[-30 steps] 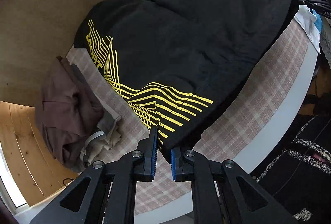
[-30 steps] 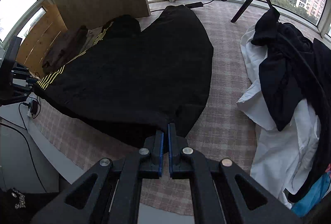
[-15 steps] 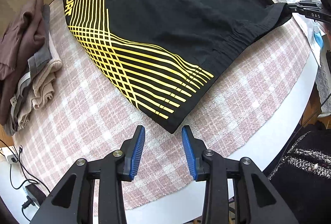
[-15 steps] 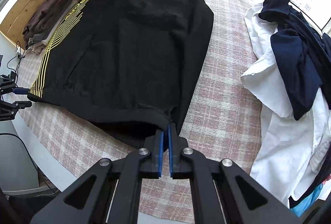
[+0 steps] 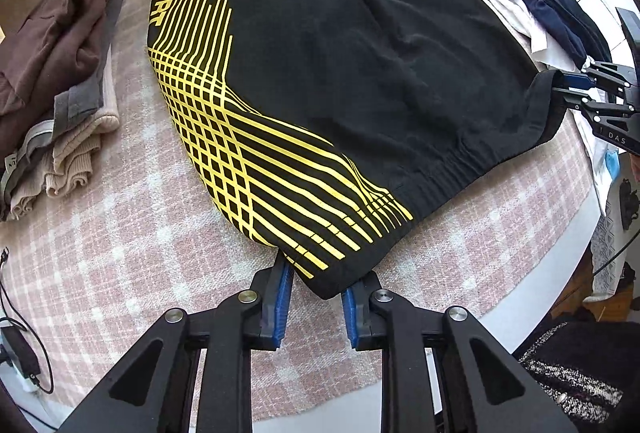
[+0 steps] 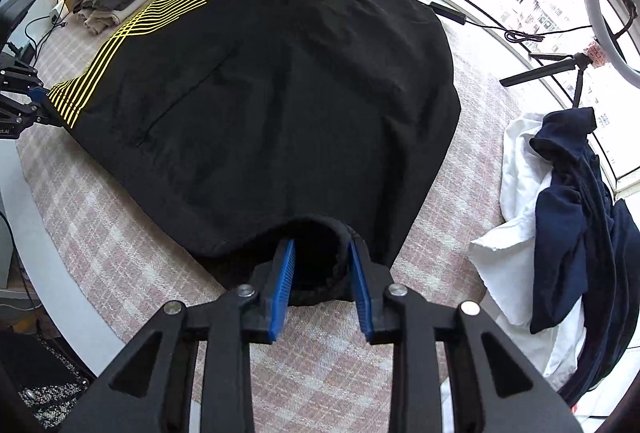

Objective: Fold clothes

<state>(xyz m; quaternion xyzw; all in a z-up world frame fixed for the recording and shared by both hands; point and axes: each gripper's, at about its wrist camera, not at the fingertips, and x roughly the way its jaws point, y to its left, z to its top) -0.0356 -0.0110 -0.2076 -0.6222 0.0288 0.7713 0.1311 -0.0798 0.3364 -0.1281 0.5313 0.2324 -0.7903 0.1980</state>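
While a folded pile sits at far left, black shorts lie flat on a checked cloth — thin, limp, probably slippery, best pinched at the thicker waistband corners. Left gripper straddles the yellow-striped corner, jaws closing, pads not yet pressing. Right gripper straddles the opposite waistband corner — jaws opening, fabric loose between them. Unfolded clothes heap at far right.

Matt black cloth shorts
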